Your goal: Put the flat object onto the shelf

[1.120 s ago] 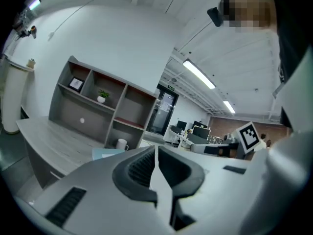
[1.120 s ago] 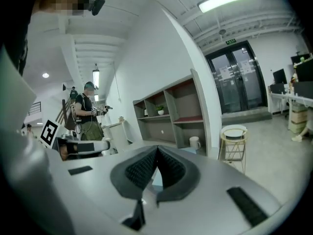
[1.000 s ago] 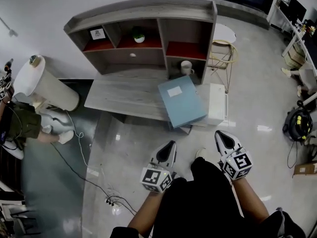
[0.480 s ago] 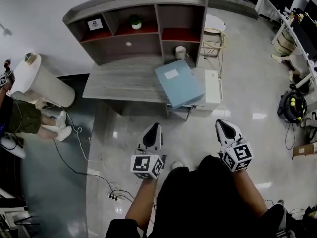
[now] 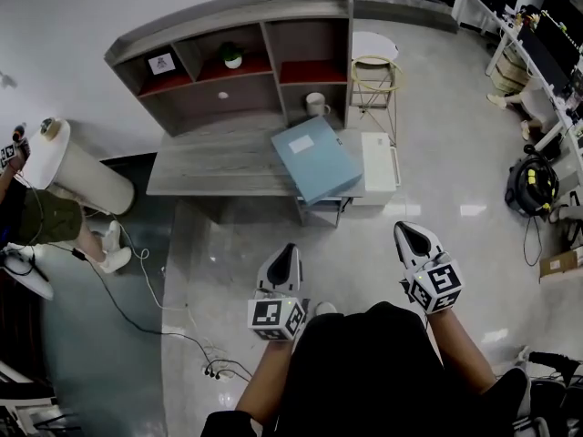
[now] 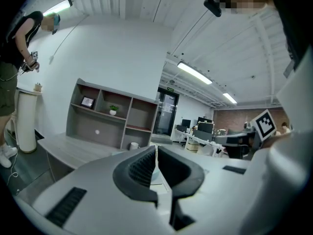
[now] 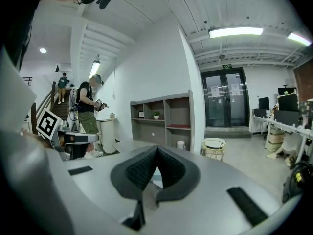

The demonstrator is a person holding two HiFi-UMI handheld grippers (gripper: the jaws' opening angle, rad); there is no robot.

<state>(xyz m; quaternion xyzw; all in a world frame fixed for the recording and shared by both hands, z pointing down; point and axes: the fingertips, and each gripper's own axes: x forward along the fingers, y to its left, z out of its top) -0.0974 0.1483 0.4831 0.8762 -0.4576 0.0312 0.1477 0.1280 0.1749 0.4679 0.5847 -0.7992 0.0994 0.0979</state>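
A flat light-blue box file lies on the right end of the grey desk, overhanging its front edge. Behind it stands the grey shelf unit with red-floored compartments. My left gripper hangs over the floor well short of the desk, jaws shut and empty. My right gripper is level with it to the right, also shut on nothing. In the left gripper view the jaws meet in front of the shelf. The right gripper view shows the closed jaws below the shelf.
A white mug stands in the shelf's lower right bay, a small plant and a framed picture above. A white box and a round stool sit right of the desk. A person and white cylinder are at left. Cables cross the floor.
The view has drawn back from the desk, so the desk and file sit higher and smaller. Both grippers stay shut; the left one shifted slightly.
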